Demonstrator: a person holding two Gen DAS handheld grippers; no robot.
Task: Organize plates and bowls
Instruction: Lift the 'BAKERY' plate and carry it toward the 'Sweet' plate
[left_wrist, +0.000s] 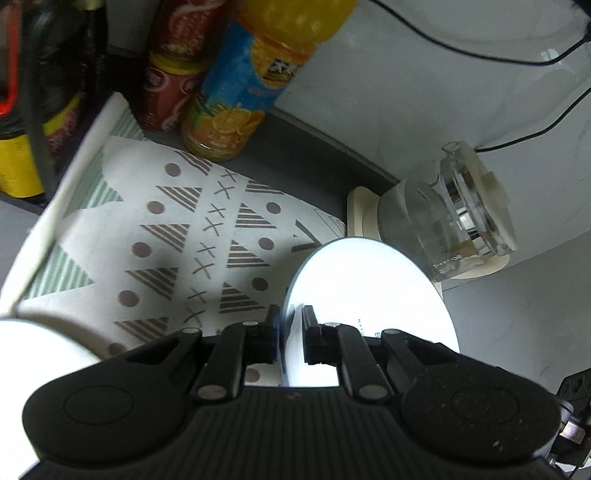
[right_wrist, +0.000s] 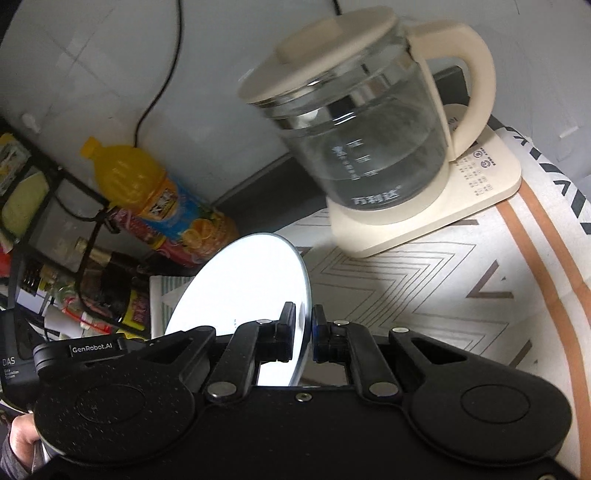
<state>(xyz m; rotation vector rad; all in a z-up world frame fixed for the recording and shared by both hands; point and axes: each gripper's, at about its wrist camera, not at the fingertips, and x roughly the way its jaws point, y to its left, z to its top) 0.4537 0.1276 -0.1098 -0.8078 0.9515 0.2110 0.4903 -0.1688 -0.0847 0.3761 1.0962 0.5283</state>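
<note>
While both hold above the tabletop (right_wrist: 424, 280):
Left claw (left_wrist: 289, 334): clenched on a white plate's (left_wrist: 369, 291) rim.
Right claw (right_wrist: 303, 334): clamped narrowly on the same plate's edge.

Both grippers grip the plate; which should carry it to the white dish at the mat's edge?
Left, probably. The left gripper sees the white dish beside it; the right gripper, on the same plate, faces the kettle.
</note>
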